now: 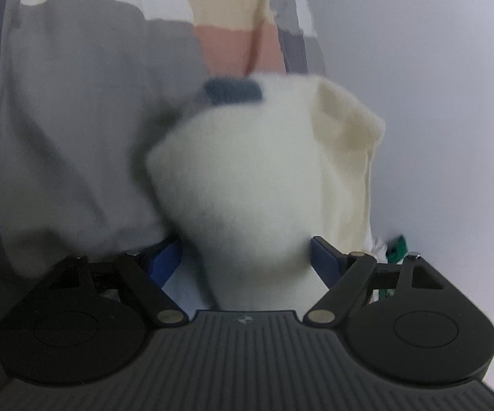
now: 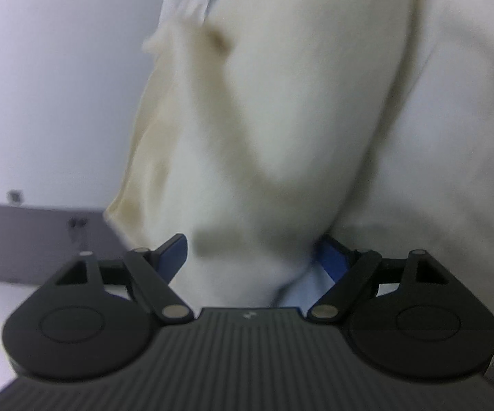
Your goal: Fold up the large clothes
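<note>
A cream-white fleecy garment (image 1: 247,178) hangs bunched in front of my left gripper (image 1: 247,257). Its fabric runs down between the blue fingers (image 1: 166,257), which stand apart with cloth between them. The fingertips are hidden by the cloth. In the right wrist view the same garment (image 2: 298,120) fills most of the frame and drops between the blue fingers (image 2: 175,251) of my right gripper (image 2: 254,257), also spread with cloth between them. Both views are blurred by motion.
A person in a grey top (image 1: 75,120) stands close behind the garment, a bare forearm (image 1: 236,48) with a dark wristband (image 1: 233,90) showing. A pale wall (image 1: 435,102) is on the right. A grey cabinet (image 2: 41,239) stands at the lower left.
</note>
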Demonstrator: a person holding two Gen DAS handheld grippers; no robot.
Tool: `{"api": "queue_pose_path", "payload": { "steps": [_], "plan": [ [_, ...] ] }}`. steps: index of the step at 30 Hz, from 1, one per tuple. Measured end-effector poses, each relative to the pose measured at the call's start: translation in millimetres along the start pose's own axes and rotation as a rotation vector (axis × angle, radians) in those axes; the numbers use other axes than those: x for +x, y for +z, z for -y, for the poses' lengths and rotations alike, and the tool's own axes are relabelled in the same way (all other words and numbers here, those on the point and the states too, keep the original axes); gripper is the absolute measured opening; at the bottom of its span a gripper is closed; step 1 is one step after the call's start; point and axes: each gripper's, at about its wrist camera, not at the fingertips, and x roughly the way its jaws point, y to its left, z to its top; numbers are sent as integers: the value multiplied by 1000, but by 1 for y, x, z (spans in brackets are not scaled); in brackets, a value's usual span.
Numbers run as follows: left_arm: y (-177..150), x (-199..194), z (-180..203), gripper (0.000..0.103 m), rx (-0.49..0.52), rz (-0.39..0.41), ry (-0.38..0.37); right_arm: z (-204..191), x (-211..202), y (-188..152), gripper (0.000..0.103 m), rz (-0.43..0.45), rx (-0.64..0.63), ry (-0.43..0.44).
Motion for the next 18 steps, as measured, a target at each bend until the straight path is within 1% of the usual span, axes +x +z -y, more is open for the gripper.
{"api": "queue_pose_path", "payload": {
  "steps": [2, 4, 5, 6, 7, 8, 9, 10, 11, 12, 13, 15, 18],
  "plan": [
    [2, 1, 4, 82, 32, 39, -7, 1, -1, 7, 84, 41, 4, 2],
    [9, 1, 6, 77, 29, 51, -5, 2, 1, 13, 84, 62, 8, -14],
    [10, 3, 7, 71, 28, 53, 1, 3, 4, 14, 84, 69, 12, -16],
    [11, 4, 7, 65, 35, 52, 18, 2, 6, 16, 81, 73, 9, -19],
    [12, 6, 8, 62, 44, 46, 38, 0, 8, 16, 79, 75, -4, -28],
    [12, 6, 10, 56, 57, 45, 51, -1, 6, 17, 73, 75, -24, -34],
    [12, 5, 14, 49, 78, 48, 58, -4, 7, 16, 65, 80, -51, -41],
    [12, 4, 18, 45, 98, 52, 60, -9, 6, 15, 61, 86, -89, -50],
    [11, 1, 21, 39, 115, 58, 53, -11, 2, 15, 52, 89, -115, -53],
    [10, -4, 22, 34, 119, 66, 31, -15, 0, 15, 45, 95, -145, -65],
    [9, -11, 21, 33, 118, 71, 14, -22, -3, 15, 43, 95, -182, -80],
    [5, -21, 20, 30, 124, 73, -2, -20, -21, 19, 39, 106, -227, -70],
    [1, -38, 20, 30, 126, 69, -29, -29, -36, 16, 38, 121, -283, -63]
  ]
}}
